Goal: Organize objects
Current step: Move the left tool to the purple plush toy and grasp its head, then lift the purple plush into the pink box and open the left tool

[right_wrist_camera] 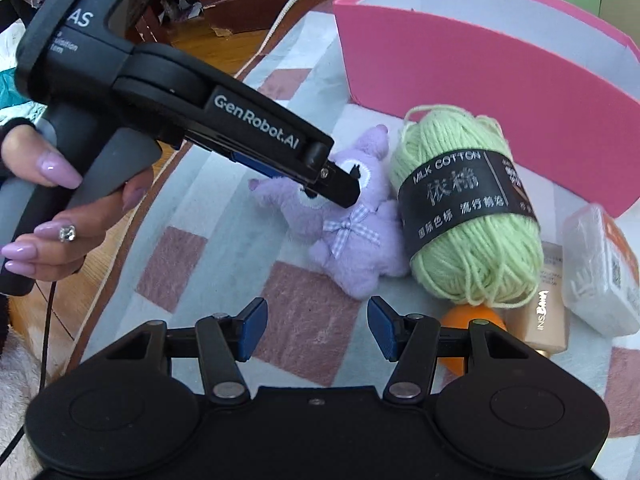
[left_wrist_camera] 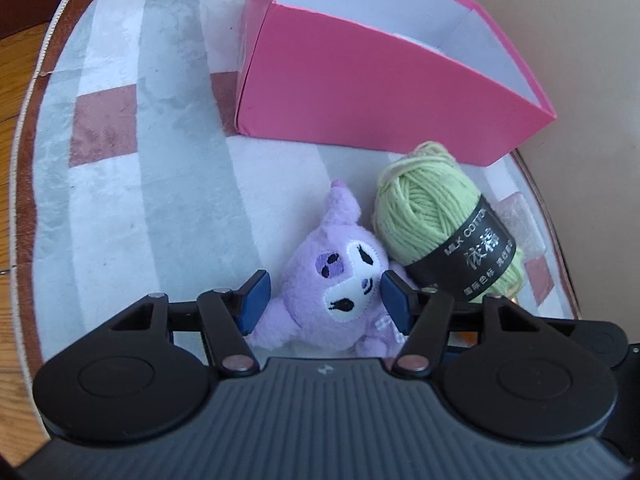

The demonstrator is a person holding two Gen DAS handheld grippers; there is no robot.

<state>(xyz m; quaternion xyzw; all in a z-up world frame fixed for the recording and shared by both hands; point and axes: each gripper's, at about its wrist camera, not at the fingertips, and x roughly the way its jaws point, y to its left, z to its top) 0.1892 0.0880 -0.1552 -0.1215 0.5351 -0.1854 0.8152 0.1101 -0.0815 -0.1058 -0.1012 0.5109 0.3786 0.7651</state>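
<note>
A person's hand (right_wrist_camera: 60, 196) is holding the left tongs (left_wrist_camera: 325, 300) down over the purple plush toy (left_wrist_camera: 336, 280) lying on the checked rug (left_wrist_camera: 120, 160), blue pads either side of its head, though I cannot tell whether they are pressing it. Just right of the toy a green yarn ball (right_wrist_camera: 468, 216) is touching it, the pink box (right_wrist_camera: 480, 80) standing beyond. The right tongs (right_wrist_camera: 317, 328) are hanging apart, gripping nothing, near an orange (right_wrist_camera: 472, 316), a cosmetic tube (right_wrist_camera: 544, 312) and a clear packet (right_wrist_camera: 600, 272).
</note>
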